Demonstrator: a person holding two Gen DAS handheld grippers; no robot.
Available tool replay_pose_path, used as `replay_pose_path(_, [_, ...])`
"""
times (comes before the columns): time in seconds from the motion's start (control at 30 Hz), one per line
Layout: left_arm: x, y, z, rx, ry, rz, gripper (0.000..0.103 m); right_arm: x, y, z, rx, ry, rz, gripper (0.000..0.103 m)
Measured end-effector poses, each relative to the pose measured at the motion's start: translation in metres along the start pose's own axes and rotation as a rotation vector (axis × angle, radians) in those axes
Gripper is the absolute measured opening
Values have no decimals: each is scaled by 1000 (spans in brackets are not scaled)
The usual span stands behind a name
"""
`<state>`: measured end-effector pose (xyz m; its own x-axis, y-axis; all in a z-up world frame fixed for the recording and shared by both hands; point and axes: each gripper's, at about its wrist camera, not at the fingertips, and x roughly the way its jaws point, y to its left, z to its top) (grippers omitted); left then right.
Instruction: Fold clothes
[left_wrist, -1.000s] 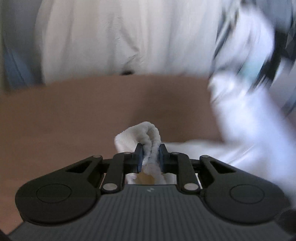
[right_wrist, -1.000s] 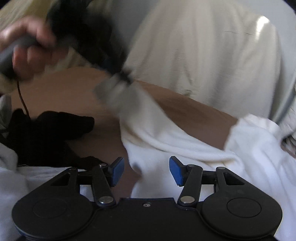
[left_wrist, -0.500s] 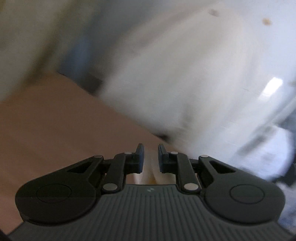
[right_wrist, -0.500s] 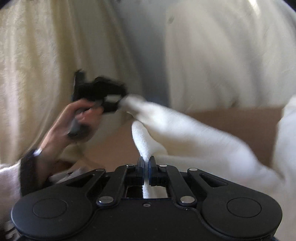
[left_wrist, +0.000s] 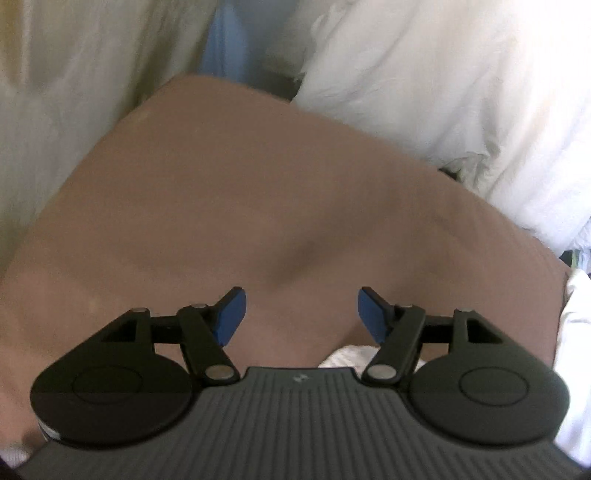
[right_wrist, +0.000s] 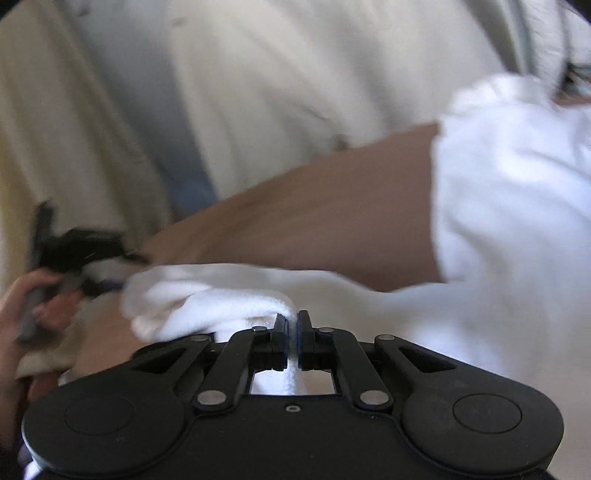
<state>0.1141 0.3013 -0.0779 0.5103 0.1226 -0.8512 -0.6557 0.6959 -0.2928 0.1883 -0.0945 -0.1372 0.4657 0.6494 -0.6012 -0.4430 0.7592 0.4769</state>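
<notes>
**Stock of both wrist views: white garment on brown worktop**

Left gripper (left_wrist: 298, 314): I have it spread wide, blue pads (left_wrist: 232, 314) well apart and nothing between them. It hangs over bare brown worktop (left_wrist: 258, 192). In my right wrist view the same unit shows at far left as a dark blur (right_wrist: 79, 247), with the left hand (right_wrist: 33, 306) wrapped round its handle; its tip lies just beside the left end of the cloth, but blur stops me telling whether they touch.

Right gripper (right_wrist: 292, 325): I have it closed to a narrow slit, clamped on a fold of the garment (right_wrist: 229, 299). A thin strip of white cloth runs through the gap between the fingers and shows again in the window behind them.

Garment, white, soft and thick: in the right wrist view it runs as a rolled band from the left, across the near edge of the worktop (right_wrist: 314, 206), through my right gripper, then rises in a large bunched mass at the right. In the left wrist view only scraps of it appear: a small patch (left_wrist: 351, 354) under the right-hand finger link, and a strip along the right edge of the view.

Worktop: brown, smooth, a faint dark smudge near its middle in the left wrist view.

Backdrop: pale cream sheeting (left_wrist: 461, 92) hangs beyond the far edge, in creased folds, with a blue strip (left_wrist: 232, 40) showing between two lengths.
</notes>
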Motion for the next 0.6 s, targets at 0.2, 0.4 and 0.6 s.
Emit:
replay_pose_path(0.2, [-28, 5, -26, -19, -41, -31, 78, 27, -23, 1, 93, 52, -56, 5])
replay_pose_path(0.4, [-22, 12, -50, -44, 62, -292, 79, 23, -14, -1, 74, 11, -116, 5])
replay_pose_path(0.6, [-48, 14, -55, -33, -18, -475, 86, 8, -11, 8, 12, -58, -202, 5])
